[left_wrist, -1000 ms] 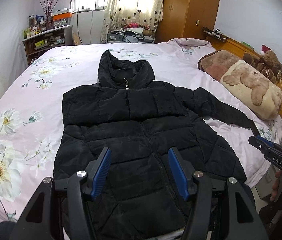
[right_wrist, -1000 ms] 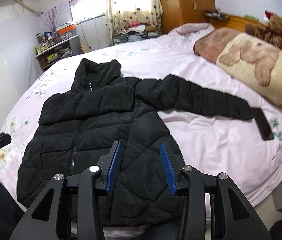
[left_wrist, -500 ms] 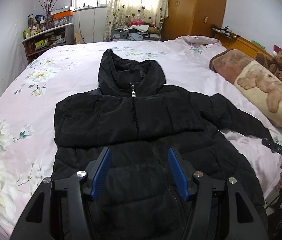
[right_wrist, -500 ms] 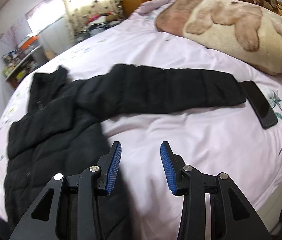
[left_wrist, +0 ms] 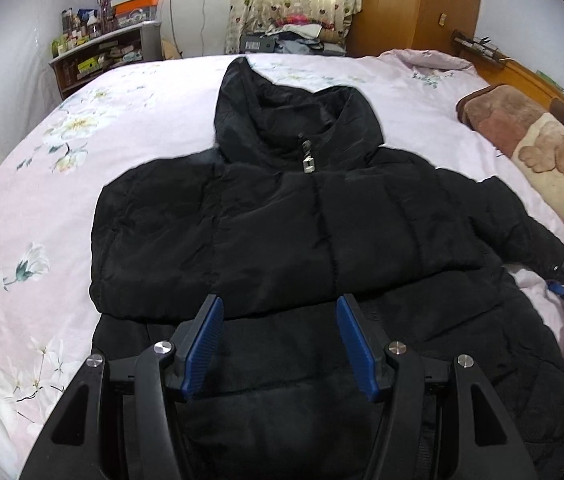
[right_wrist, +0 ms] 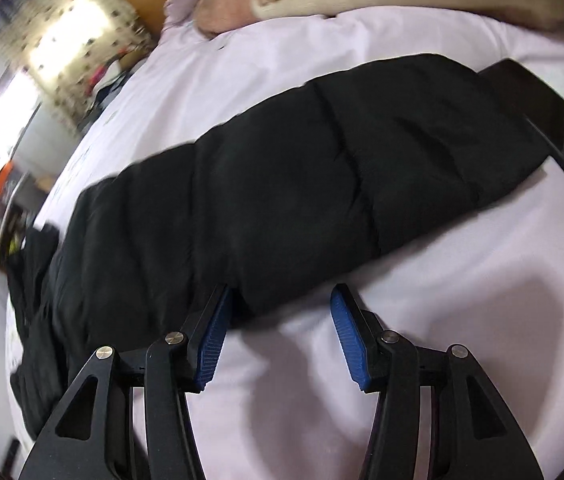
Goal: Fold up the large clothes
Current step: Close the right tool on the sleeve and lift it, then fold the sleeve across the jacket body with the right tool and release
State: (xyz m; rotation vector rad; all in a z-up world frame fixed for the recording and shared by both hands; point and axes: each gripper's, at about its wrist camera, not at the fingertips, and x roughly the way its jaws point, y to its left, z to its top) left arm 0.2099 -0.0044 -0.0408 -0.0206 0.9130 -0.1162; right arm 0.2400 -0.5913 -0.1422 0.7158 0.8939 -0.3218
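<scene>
The black jacket (left_wrist: 313,248) is spread on the bed (left_wrist: 42,208). The outstretched sleeve (right_wrist: 301,184) is being approached: it lies just ahead of the right tongs (right_wrist: 278,320), whose jaws have just been opening, empty. The left tongs (left_wrist: 280,336) are held half-open, empty, above the jacket's front. Next, a grip on the sleeve seems needed.

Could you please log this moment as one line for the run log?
jacket: flat on bed | one sleeve: outstretched | left gripper: open, above jacket | right gripper: open, jaws just widened, at sleeve, empty
</scene>
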